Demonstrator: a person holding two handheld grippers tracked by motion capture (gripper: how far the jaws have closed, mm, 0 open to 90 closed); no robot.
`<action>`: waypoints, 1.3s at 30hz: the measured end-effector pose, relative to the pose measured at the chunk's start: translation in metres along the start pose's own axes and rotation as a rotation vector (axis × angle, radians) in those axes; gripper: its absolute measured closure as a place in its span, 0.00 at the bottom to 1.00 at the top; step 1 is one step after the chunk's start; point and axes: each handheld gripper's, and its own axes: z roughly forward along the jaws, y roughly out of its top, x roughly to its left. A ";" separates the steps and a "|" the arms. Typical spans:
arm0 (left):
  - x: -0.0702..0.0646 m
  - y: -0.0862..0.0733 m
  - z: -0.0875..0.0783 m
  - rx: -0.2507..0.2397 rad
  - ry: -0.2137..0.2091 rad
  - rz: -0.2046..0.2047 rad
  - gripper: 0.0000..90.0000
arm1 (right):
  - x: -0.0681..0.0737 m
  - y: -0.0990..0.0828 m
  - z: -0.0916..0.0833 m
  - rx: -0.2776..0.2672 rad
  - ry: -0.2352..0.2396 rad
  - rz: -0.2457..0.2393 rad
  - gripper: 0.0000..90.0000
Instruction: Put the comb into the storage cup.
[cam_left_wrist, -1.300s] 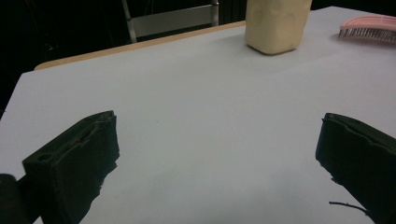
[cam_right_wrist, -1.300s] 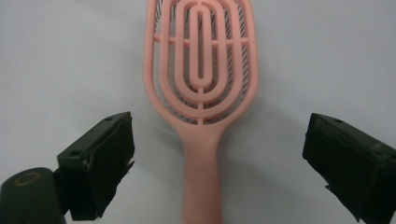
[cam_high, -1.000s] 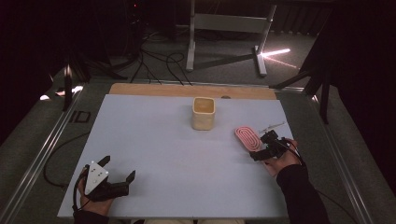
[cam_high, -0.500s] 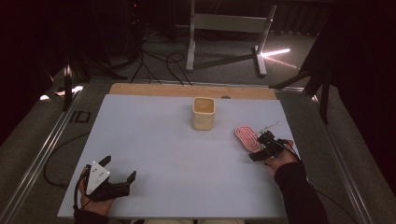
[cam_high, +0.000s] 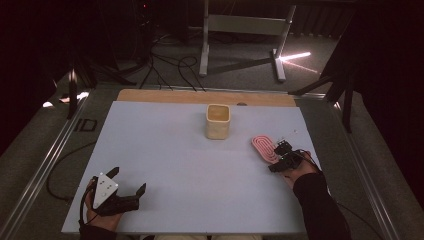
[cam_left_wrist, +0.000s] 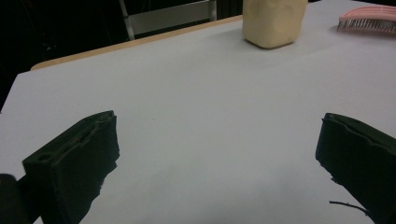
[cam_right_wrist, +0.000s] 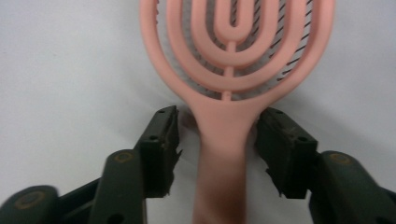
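Pink plastic, a vented hairbrush (cam_right_wrist: 236, 56) lies flat near the right edge of the counter (cam_high: 190, 165), its handle pointing back toward the person. The right tool (cam_right_wrist: 218, 140) straddles that handle just below the head; its jaws have just been closing, yet a sliver of gap shows on each side, so the brush is between them and not yet pinched, as far as the close view lets me judge. The left tool (cam_high: 129, 181) rests released near the counter's front left corner, jaws wide with nothing between them. A cream cup (cam_high: 218, 121) stands upright toward the back edge, well apart from the brush.

The risk lies in the grip point. The handle is smooth and tapers, so the jaws could slide along it as they clamp. The head is the heavier end, and a lift from here may let it droop or swing.
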 end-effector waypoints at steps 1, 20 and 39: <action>0.000 0.000 0.000 0.000 0.000 0.000 0.00 | 0.001 0.000 0.000 0.001 0.006 0.003 0.59; -0.001 0.000 0.001 0.007 -0.004 0.005 0.00 | -0.001 -0.001 -0.002 0.002 -0.007 0.042 0.75; -0.001 0.000 0.002 0.010 -0.005 0.007 0.00 | 0.001 -0.002 -0.002 0.006 -0.008 0.048 0.76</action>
